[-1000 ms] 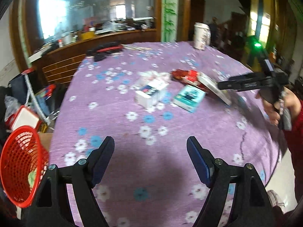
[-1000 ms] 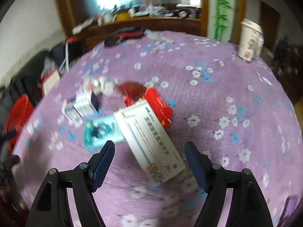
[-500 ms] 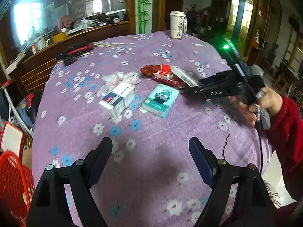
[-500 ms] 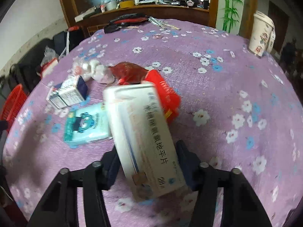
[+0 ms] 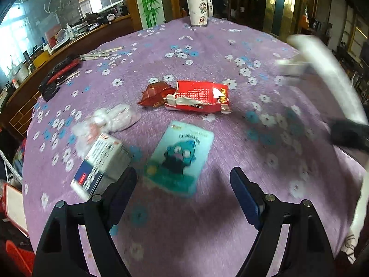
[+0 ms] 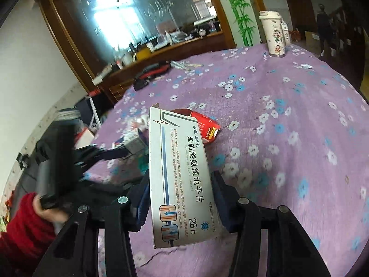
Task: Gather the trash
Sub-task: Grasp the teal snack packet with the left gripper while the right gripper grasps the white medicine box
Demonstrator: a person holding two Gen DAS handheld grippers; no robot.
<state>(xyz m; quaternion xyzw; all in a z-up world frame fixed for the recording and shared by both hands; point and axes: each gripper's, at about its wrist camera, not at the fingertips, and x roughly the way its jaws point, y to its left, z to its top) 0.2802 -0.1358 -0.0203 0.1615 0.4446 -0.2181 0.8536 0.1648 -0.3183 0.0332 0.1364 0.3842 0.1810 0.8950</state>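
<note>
The purple flowered tablecloth now fills both views. The white medicine box, flat on the cloth a second ago, is now lifted clear, clamped between the right gripper fingers. The left gripper has advanced with fingers spread and empty; the teal cartoon packet lies between its tips, the blue-and-white carton just beside its left finger. The torn red wrapper lies farther in, with bare cloth beyond to the paper cup. Motion blur obscures the carton and the crumpled plastic.
</note>
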